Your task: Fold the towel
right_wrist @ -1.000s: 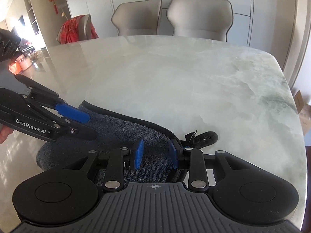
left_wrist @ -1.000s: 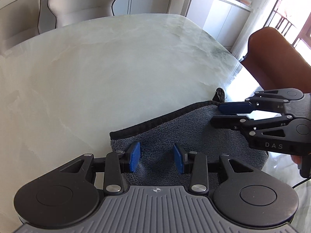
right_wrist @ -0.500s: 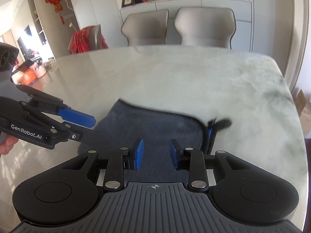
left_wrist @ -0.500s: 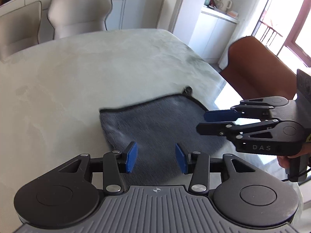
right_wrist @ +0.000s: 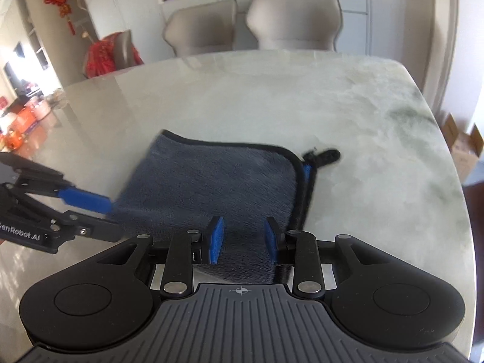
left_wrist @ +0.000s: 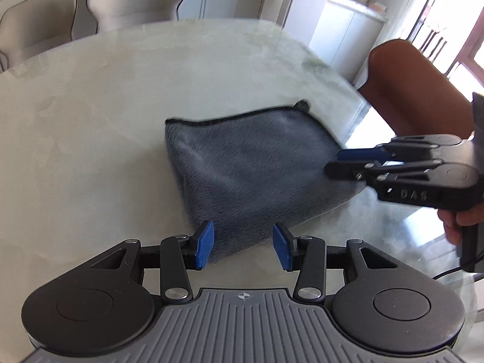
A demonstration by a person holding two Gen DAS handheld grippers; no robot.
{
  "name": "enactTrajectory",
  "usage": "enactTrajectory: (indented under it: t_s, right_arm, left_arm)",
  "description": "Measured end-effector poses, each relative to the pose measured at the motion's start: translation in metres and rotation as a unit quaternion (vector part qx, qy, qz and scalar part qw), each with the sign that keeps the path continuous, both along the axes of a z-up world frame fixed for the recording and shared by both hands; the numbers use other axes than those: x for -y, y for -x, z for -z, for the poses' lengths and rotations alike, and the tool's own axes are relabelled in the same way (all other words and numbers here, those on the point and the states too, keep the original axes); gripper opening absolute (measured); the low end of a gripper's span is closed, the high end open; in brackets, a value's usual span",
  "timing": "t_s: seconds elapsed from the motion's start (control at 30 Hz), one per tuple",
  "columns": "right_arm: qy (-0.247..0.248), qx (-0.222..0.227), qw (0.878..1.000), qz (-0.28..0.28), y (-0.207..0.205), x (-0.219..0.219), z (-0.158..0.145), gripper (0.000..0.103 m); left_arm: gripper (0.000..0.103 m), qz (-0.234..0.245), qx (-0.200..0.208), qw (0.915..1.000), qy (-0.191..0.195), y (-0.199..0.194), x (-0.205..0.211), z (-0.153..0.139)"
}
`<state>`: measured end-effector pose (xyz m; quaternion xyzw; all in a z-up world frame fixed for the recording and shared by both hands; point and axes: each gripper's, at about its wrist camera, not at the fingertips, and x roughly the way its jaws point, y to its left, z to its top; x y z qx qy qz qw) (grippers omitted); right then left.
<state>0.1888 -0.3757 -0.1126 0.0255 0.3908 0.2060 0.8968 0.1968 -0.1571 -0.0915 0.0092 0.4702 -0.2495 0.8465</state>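
A dark grey towel (left_wrist: 248, 166) with black edging lies folded flat on the pale marble table (left_wrist: 90, 121). Its hanging loop (right_wrist: 326, 155) sticks out at the far right corner. My left gripper (left_wrist: 243, 236) hovers open above the towel's near left corner, nothing between its blue pads. My right gripper (right_wrist: 243, 227) is open too, over the near right part of the towel (right_wrist: 217, 181). In the left wrist view the right gripper (left_wrist: 334, 163) reaches in from the right at the towel's edge. In the right wrist view the left gripper (right_wrist: 113, 217) shows by the towel's left side.
Two beige chairs (right_wrist: 290, 21) stand at the table's far side and a brown chair (left_wrist: 408, 90) at its right. A hand (left_wrist: 459, 220) grips the right gripper's handle. The table's rounded right edge (right_wrist: 447, 163) lies close to the towel.
Both grippers have drawn back and lifted away from the towel's far edge. The towel now lies farther ahead of them, folded and flat. The left jaws stand a little wider.
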Motion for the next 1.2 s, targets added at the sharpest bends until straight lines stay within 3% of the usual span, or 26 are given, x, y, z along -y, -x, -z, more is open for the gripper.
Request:
enactTrajectory:
  t_s: [0.2,0.33,0.4,0.47,0.57,0.67,0.77,0.83,0.93,1.2]
  right_arm:
    - [0.024,-0.030,0.999,0.007,0.002,-0.005,0.012,0.033]
    - [0.025,-0.028,0.999,0.022,0.002,-0.004,0.010,0.035]
    - [0.032,-0.025,0.999,0.033,0.007,-0.008,0.002,0.047]
    - [0.031,-0.013,0.999,0.041,0.017,-0.011,-0.008,0.064]
    - [0.036,-0.008,0.998,0.059,0.031,-0.016,-0.019,0.074]
    - [0.054,-0.013,0.995,0.085,0.044,-0.022,-0.027,0.085]
    - [0.082,-0.011,0.991,0.108,0.059,-0.032,-0.036,0.099]
    - [0.096,-0.008,0.988,0.123,0.070,-0.037,-0.042,0.101]
    - [0.091,-0.019,0.986,0.141,0.082,-0.039,-0.050,0.102]
    - [0.103,-0.026,0.983,0.152,0.109,-0.049,-0.063,0.102]
  left_arm:
    - [0.049,0.004,-0.035,0.9989,-0.031,-0.002,0.011,0.018]
    - [0.049,-0.009,-0.049,0.9983,-0.028,0.001,0.010,0.021]
    - [0.050,-0.024,-0.046,0.9984,-0.023,0.005,0.007,0.016]
    - [0.058,-0.042,-0.038,0.9983,-0.014,0.010,0.004,0.008]
    - [0.070,-0.070,-0.033,0.9970,0.002,0.018,-0.002,-0.002]
    - [0.073,-0.102,-0.038,0.9939,0.016,0.027,-0.009,-0.006]
    - [0.073,-0.129,-0.046,0.9906,0.003,0.036,-0.013,-0.008]
    - [0.074,-0.140,-0.041,0.9892,-0.006,0.046,-0.016,-0.010]
    - [0.083,-0.151,-0.032,0.9879,-0.015,0.059,-0.018,-0.015]
    - [0.088,-0.160,0.003,0.9866,-0.032,0.097,-0.016,-0.032]
